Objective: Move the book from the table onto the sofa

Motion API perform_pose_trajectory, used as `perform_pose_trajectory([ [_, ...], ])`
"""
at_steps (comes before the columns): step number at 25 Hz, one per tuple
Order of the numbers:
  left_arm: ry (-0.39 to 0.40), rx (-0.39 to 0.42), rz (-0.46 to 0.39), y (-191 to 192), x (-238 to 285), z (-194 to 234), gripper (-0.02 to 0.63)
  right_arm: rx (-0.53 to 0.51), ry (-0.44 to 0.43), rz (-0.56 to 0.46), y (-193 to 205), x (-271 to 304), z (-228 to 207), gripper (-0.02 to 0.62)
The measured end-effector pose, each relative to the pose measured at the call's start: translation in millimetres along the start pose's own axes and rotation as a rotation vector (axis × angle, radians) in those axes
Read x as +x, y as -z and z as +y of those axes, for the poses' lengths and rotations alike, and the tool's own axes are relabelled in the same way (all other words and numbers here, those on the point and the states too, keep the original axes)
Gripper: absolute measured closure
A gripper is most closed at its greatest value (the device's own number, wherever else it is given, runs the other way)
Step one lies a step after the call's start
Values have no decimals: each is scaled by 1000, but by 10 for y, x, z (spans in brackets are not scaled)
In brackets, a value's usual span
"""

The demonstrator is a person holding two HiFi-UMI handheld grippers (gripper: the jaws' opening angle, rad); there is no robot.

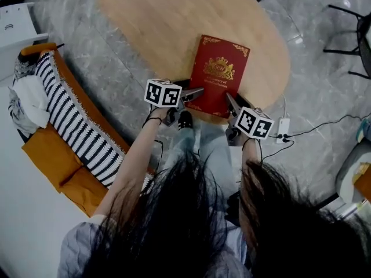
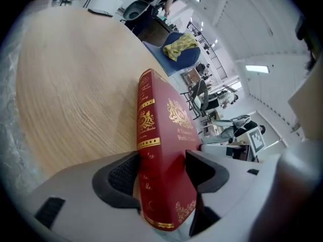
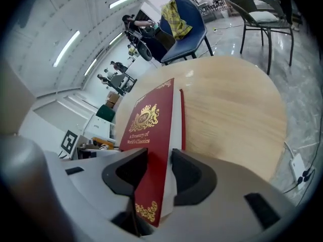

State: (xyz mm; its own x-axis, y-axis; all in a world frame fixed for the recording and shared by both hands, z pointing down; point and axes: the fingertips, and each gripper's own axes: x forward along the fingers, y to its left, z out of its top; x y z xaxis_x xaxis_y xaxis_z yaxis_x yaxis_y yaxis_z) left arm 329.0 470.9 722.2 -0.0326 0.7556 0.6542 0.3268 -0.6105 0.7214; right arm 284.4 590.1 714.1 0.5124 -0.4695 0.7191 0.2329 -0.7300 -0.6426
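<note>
You are pinching the book, lying cover-up at the near edge of the surface. The left hand-held gripper is clamping its spine corner and the right hand-held gripper its page-edge corner. Its long axis is running away from you, title top farthest. You are best raising both corners together, keeping it level, before swinging left toward the sofa.

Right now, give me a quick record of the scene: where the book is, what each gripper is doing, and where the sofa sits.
book: red hardcover, cover up, at the near edge of the wooden table
left gripper: closed on the book's spine side
right gripper: closed on the book's page-edge side
sofa: orange, with a striped throw, left of the table in the head view; no book on it
</note>
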Motion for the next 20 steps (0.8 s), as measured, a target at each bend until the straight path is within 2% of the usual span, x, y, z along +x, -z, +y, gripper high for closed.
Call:
perform_pose_trajectory([
  [4,-2,-27,-108,-122,-182,-61,302,-5,-13,-29,-149,-64,152,439],
  [20,-50,-84,-392,-500,-946,-484,302,-292,-90,-24,-812,-323,978,446],
])
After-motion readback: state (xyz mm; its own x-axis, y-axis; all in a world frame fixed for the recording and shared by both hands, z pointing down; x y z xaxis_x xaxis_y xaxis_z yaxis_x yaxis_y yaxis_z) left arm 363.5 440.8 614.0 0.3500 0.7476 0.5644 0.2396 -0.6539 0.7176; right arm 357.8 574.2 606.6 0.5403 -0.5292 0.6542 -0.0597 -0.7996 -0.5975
